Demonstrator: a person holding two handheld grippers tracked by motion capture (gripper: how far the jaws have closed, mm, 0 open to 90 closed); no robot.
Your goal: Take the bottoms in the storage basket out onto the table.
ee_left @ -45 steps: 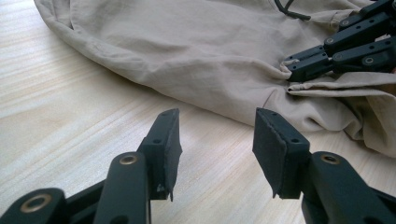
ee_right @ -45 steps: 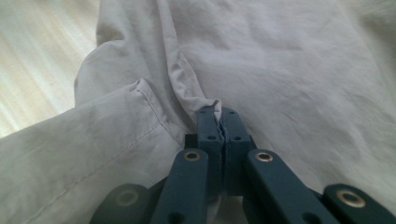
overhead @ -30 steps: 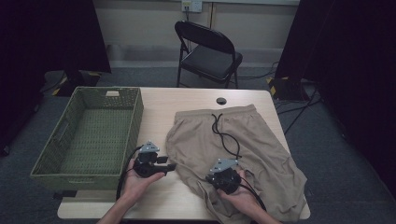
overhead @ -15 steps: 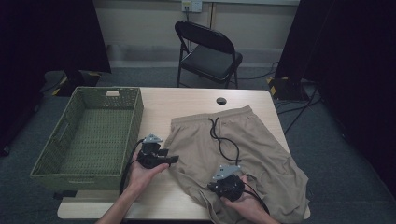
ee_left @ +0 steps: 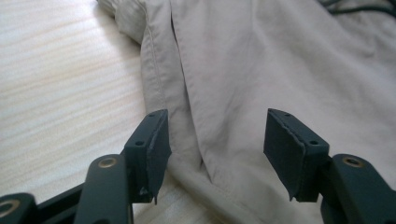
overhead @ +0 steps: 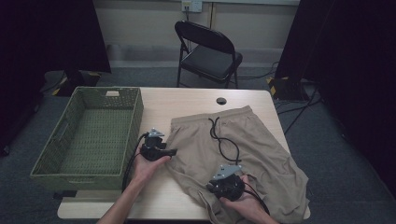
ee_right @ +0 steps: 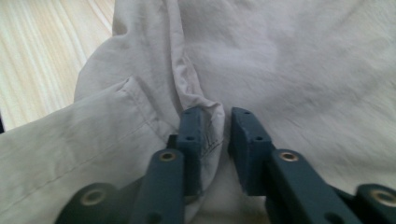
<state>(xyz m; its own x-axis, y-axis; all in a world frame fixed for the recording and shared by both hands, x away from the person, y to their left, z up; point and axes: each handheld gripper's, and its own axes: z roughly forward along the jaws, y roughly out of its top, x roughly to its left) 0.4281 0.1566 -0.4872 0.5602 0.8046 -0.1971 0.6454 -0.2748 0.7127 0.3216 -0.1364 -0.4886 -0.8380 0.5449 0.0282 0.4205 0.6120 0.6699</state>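
A pair of beige cotton shorts (overhead: 233, 154) with a black drawstring (overhead: 223, 140) lies spread over the right half of the pale wooden tabletop (overhead: 187, 100), its waistband toward the far edge and its lower hem rumpled near the person's side, one corner hanging just over the front edge. The left tongs (overhead: 172, 152), held in the person's left hand (overhead: 148, 167), hover at the left side seam of the shorts; in the left gripper view the left tongs (ee_left: 215, 140) stand spread, the seam and a fold of cloth running between the two black jaws without either pad pressing on it. The right tongs (overhead: 219, 186) sit low on the crumpled hem, gripped by the right hand (overhead: 243, 205). In the right gripper view the right tongs (ee_right: 215, 140) have just been opening: a narrow gap shows between the pads (ee_right: 191, 135), and a pinched-up ridge of beige fabric (ee_right: 205, 116) rises in that gap, lying against the left pad while the right pad stands a little clear of it. A woven green rectangular basket (overhead: 135, 112) sits on the left part of the tabletop, well apart from the shorts. Behind the tabletop stands a black folding chair (overhead: 208, 51).
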